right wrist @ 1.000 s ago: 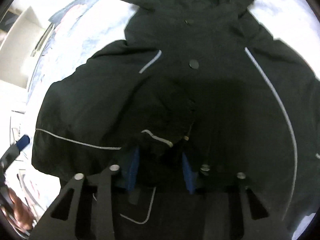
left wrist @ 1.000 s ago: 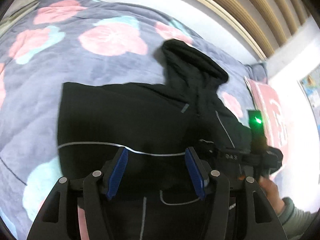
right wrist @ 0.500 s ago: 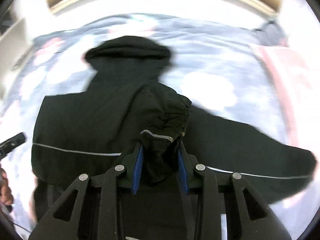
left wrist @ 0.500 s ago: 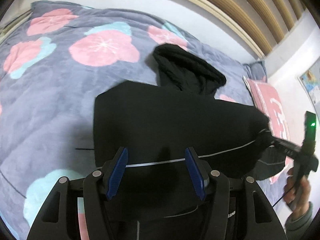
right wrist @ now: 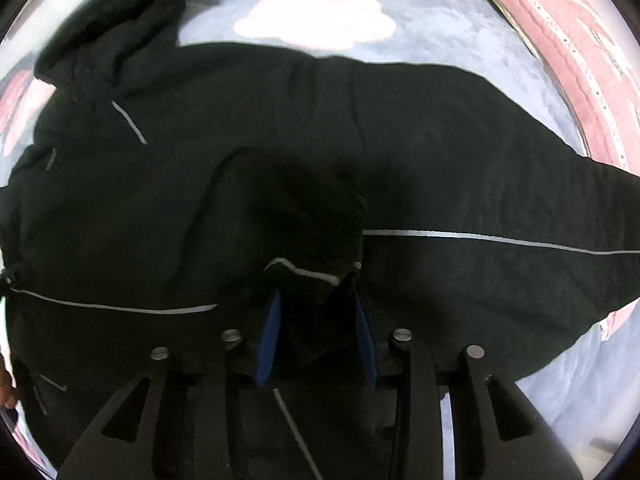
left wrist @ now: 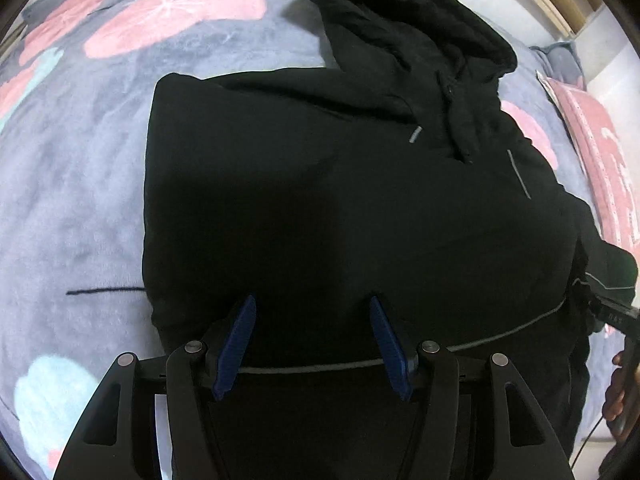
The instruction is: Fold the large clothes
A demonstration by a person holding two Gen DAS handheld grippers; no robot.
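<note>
Nearest, left gripper (left wrist: 312, 340): blue pads stand roughly half apart above the black hooded jacket (left wrist: 340, 200). The fabric between them is so dark that I cannot tell whether the pads press it or hang clear.

Right gripper (right wrist: 318, 340): jaws narrower, clamped on the jacket's gathered sleeve cuff (right wrist: 308, 276), which bunches up between the blue pads. The lower hem is cut off behind both tool bodies.

One jacket, lying spread on the bed with its hood (left wrist: 400, 20) at the far end. The left side has a straight folded edge; the right sleeve stretches out to the right. Thin grey piping lines cross it; I count about three in each view, though black-on-black folds hide detail.

Far right edge of the left view: a hand (left wrist: 618, 396), partly cut off.

Beneath: one grey blanket (left wrist: 80, 200) with pink and pale blue blossoms. Far right, one pink pillow (right wrist: 592, 60) bearing white markings, too distorted to read.
</note>
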